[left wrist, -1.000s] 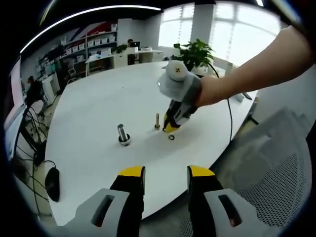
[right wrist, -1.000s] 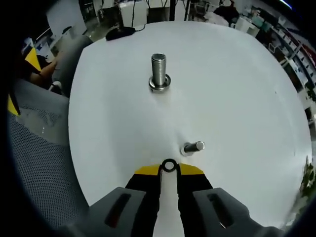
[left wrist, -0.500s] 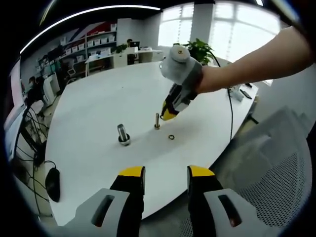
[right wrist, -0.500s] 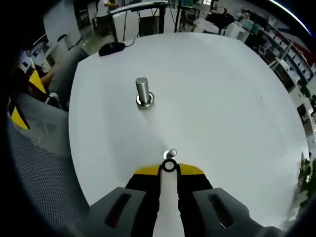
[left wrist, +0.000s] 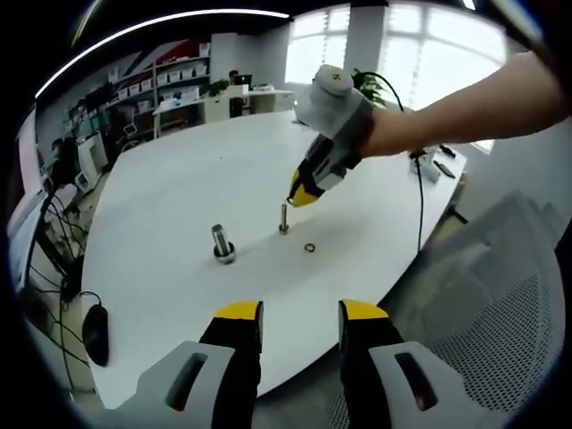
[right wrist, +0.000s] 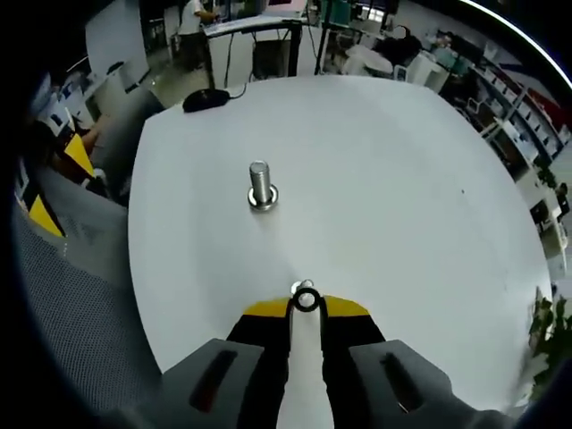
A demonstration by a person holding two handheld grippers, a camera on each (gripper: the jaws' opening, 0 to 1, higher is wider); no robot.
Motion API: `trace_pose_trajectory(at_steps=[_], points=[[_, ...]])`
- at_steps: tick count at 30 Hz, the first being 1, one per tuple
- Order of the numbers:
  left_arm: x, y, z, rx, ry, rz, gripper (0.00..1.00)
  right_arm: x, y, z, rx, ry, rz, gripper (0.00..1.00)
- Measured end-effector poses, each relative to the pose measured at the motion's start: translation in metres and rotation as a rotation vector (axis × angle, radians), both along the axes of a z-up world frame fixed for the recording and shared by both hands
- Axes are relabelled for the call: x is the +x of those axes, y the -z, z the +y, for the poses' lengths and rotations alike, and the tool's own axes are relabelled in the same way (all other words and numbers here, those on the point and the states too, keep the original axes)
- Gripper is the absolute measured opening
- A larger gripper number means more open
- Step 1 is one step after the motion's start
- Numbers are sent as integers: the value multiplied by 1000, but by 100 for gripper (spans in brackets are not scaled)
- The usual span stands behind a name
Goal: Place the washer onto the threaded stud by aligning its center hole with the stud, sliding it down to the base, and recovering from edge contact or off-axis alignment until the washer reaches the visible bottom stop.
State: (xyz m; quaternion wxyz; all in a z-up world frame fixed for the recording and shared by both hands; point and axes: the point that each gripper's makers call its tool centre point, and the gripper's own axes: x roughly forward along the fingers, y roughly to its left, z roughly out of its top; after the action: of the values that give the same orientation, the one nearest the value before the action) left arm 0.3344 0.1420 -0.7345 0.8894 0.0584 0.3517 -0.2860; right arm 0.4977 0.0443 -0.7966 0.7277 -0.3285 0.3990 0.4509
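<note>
Here you had the right gripper pinched on the washer, poised just above the thin threaded stud; alignment was the step in hand. Next, centre the hole, then lower. Your left gripper idled, parted and empty.

Slim stud mostly hidden behind washer in right hand-held gripper.
</note>
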Motion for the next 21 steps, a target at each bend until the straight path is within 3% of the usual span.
trace_pose_trajectory(at_steps=[21], points=[[-1, 1, 0, 2, 1, 7, 32, 6, 18, 9, -61, -33, 45, 14]])
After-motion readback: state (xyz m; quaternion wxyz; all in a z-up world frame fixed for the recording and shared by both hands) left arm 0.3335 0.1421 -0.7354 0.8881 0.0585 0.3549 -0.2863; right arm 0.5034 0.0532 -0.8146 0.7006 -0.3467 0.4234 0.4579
